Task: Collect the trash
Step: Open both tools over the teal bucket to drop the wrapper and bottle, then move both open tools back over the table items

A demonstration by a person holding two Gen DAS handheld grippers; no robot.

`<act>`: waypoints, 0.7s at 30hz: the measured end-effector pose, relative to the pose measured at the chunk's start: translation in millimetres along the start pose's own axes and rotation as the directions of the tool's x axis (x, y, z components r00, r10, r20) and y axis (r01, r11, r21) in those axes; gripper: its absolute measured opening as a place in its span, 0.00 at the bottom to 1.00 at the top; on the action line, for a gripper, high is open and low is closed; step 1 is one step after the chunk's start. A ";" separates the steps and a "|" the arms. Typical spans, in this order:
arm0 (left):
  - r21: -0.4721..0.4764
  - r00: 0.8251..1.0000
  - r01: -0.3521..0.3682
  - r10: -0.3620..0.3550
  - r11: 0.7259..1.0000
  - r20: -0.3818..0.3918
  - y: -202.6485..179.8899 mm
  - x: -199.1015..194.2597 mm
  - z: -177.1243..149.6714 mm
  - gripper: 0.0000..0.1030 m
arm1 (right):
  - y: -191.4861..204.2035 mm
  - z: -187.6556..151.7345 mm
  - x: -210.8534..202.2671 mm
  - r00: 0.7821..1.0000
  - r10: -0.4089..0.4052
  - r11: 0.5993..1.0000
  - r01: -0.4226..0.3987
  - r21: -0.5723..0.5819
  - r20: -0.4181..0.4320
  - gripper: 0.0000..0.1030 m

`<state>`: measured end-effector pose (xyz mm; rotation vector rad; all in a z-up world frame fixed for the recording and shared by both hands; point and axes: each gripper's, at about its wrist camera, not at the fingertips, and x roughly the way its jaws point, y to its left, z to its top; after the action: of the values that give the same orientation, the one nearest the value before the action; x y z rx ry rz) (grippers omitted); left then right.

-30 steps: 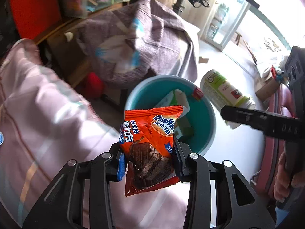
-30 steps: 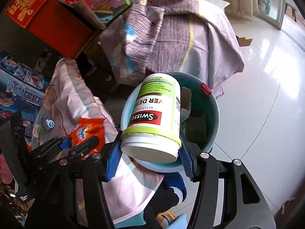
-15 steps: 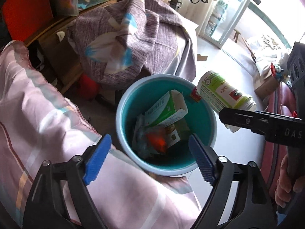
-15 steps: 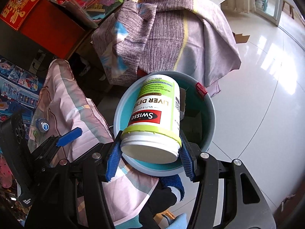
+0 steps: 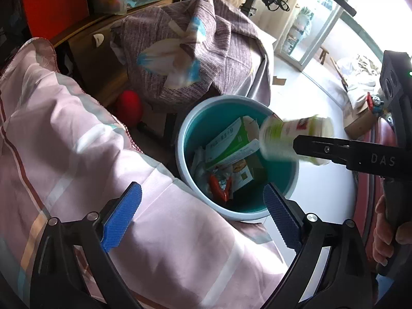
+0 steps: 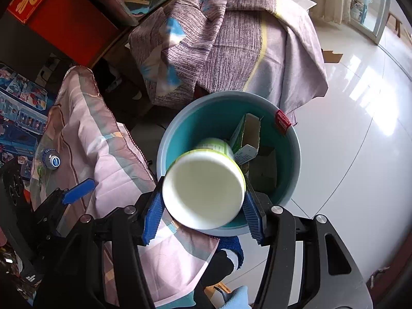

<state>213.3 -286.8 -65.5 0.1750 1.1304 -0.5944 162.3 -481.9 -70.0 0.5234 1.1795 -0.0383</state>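
A teal bin [image 5: 185,139] stands on the floor, holding a green carton [image 5: 229,141] and an orange snack wrapper [image 5: 219,188]. My left gripper [image 5: 200,190] hovers over the bin's near rim; its jaws are opening wide with nothing between them. My right gripper [image 6: 203,208] is shut on a white and green supplement bottle [image 6: 203,188]. The bottle is tipped mouth-down over the bin [image 6: 221,95], its flat white end toward the camera. In the left wrist view the same bottle [image 5: 280,139] looks blurred above the bin's right side, behind one black right finger [image 5: 334,152].
A pink striped cloth [image 5: 77,154] lies close against the bin's left side. A purple cloth [image 5: 206,51] drapes over furniture behind it. White tiled floor [image 6: 347,128] spreads to the right. A small blue-capped bottle [image 6: 51,159] lies on the pink cloth. A hand [image 5: 386,231] grips the right handle.
The left jaws let go of the orange wrapper, which fell into the bin, and spread wide. The bottle in the right gripper tipped steeply down over the bin.
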 end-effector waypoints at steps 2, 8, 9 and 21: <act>0.002 1.000 0.003 -0.003 1.000 0.003 1.8 -2.5 -1.1 0.93 | 2.0 -0.2 0.4 1.000 -0.009 1.000 0.009 -0.001 0.000 0.54; -0.005 1.000 0.007 -0.007 1.000 0.017 7.0 -10.7 -5.3 0.93 | 7.0 -1.5 -3.8 1.000 -0.027 1.000 0.027 0.013 0.005 0.72; -0.009 1.000 0.009 -0.009 1.000 0.018 8.2 -12.0 -6.2 0.93 | 8.5 -1.9 -4.5 1.000 -0.029 0.999 0.029 0.013 0.006 0.72; -0.049 0.999 0.015 -0.013 0.999 0.037 25.1 -30.4 -18.3 0.93 | 34.2 -9.7 -6.9 0.999 -0.047 0.999 0.047 -0.010 -0.023 0.78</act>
<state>203.1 -247.3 -50.5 0.1135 1.1107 -0.5793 161.3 -449.4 -53.9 0.4890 1.2145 -0.0669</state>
